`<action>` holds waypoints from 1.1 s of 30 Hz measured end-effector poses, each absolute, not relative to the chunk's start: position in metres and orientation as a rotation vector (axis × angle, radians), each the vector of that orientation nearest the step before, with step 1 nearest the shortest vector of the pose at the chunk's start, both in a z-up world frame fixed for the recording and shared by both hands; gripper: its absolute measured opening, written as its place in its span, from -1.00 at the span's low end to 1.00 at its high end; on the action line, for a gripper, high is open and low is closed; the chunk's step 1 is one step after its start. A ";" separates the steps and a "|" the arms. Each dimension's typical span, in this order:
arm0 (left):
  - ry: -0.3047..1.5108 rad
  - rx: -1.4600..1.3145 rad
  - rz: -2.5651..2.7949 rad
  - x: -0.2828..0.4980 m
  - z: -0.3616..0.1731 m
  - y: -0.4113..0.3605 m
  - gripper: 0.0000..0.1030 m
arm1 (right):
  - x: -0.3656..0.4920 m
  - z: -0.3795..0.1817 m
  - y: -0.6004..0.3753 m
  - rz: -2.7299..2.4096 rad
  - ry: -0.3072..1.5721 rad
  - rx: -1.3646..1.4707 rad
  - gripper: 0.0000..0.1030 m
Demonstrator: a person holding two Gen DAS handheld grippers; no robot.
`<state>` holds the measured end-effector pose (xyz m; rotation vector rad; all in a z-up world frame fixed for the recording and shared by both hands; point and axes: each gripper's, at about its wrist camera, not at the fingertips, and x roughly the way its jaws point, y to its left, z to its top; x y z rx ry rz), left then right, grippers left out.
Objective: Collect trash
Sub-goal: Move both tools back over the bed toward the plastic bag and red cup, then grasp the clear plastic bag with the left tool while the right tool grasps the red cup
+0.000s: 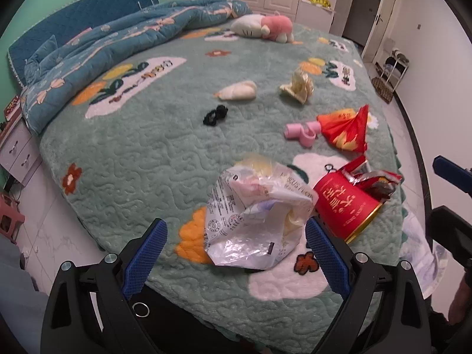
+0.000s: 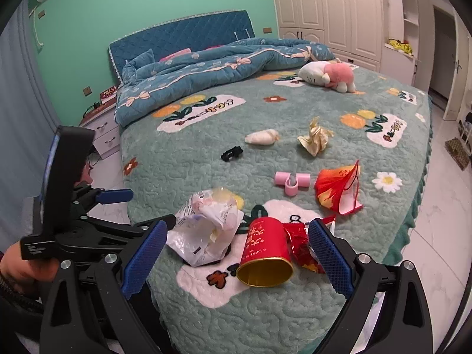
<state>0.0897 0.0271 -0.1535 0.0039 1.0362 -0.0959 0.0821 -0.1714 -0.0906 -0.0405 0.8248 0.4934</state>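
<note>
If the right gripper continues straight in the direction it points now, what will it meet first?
Most likely the red paper cup, lying on its side between the open fingers of the right gripper. The crumpled red wrapper beside it is close too; depth is unclear.

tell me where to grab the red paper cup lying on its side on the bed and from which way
Grip the red paper cup across its round wall near the middle, coming from above with the right gripper, one finger on each side. It lies on its side with the gold open mouth towards the camera, so the rim would probably crush; the crumpled red wrapper touches one side.

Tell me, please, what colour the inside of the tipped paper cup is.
Shiny gold inside the red paper cup, clearest in the right wrist view.
</note>
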 end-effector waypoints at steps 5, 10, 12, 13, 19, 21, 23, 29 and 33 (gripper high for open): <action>1.081 0.002 -0.099 0.099 -0.170 0.026 0.82 | 0.089 -0.100 -0.169 0.502 0.851 -0.040 0.84; 1.117 0.007 -0.102 0.111 -0.184 0.024 0.82 | 0.098 -0.109 -0.162 0.516 0.872 -0.043 0.84; 1.131 0.004 -0.104 0.117 -0.191 0.025 0.82 | 0.103 -0.112 -0.160 0.522 0.877 -0.051 0.84; 1.137 0.002 -0.105 0.119 -0.193 0.025 0.82 | 0.105 -0.113 -0.158 0.523 0.880 -0.053 0.84; 1.187 0.011 -0.114 0.137 -0.215 0.023 0.82 | 0.121 -0.121 -0.157 0.524 0.898 -0.045 0.84; 1.206 0.007 -0.112 0.143 -0.223 0.022 0.82 | 0.126 -0.124 -0.157 0.523 0.906 -0.045 0.84; 1.223 0.008 -0.110 0.148 -0.230 0.022 0.82 | 0.129 -0.126 -0.157 0.523 0.914 -0.047 0.84; 1.248 0.010 -0.136 0.158 -0.243 0.020 0.82 | 0.140 -0.132 -0.160 0.508 0.928 -0.034 0.84; 1.248 0.032 -0.151 0.157 -0.247 0.016 0.81 | 0.144 -0.137 -0.161 0.505 0.941 -0.029 0.84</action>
